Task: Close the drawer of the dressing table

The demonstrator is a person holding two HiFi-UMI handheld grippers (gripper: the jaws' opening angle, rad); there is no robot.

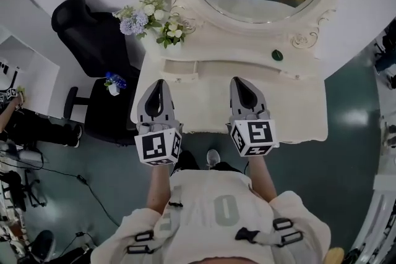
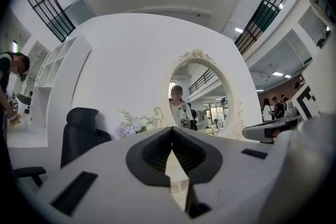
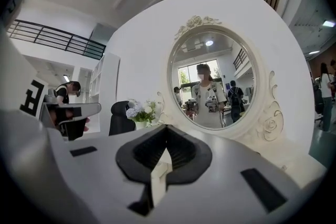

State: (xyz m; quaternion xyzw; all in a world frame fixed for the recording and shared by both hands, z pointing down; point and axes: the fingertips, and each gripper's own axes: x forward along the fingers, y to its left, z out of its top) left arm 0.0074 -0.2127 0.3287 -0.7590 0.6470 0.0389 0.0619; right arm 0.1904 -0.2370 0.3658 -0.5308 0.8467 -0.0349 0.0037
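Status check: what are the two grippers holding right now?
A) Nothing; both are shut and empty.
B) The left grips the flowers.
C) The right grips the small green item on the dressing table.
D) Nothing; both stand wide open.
A: in each gripper view the jaws meet with nothing between them, for the left gripper and the right gripper alike.

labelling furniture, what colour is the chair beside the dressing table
The chair is black, clearest in the head view.
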